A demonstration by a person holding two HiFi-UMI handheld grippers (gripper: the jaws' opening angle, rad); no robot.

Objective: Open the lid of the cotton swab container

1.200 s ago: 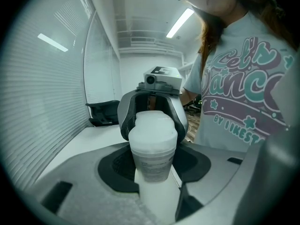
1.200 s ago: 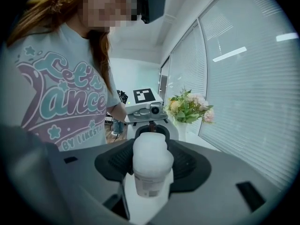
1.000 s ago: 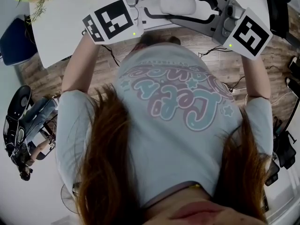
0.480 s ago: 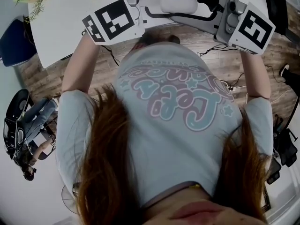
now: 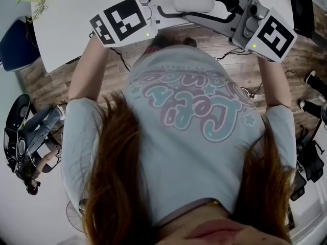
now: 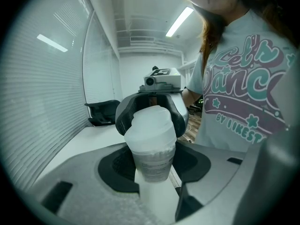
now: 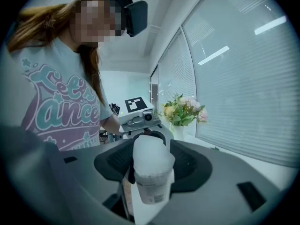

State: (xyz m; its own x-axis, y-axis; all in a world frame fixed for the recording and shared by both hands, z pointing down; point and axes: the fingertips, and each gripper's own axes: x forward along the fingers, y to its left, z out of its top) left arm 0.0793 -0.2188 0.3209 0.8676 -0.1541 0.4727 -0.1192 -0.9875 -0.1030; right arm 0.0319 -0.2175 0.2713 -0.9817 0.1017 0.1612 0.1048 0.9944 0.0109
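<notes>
White table point(image 5: 61, 34) beneath tools. Container point(image 6: 151, 165) clamped in left tool point(image 6: 152, 177). Right tool point(image 7: 150, 177) jaws just eased wider, lid point(image 7: 150, 151) seemingly gripped, not yet off.

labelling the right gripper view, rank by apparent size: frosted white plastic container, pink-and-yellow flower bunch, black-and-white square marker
1. frosted white plastic container, closest so inflated
2. pink-and-yellow flower bunch
3. black-and-white square marker

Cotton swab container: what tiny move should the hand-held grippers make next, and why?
Probably squeeze the right hand-held gripper snug. The cotton swab container is held level between it and the left hand-held gripper, and looks unopened. The right jaws, with the container between them, have just been opening, so pulling now might slip.
</notes>
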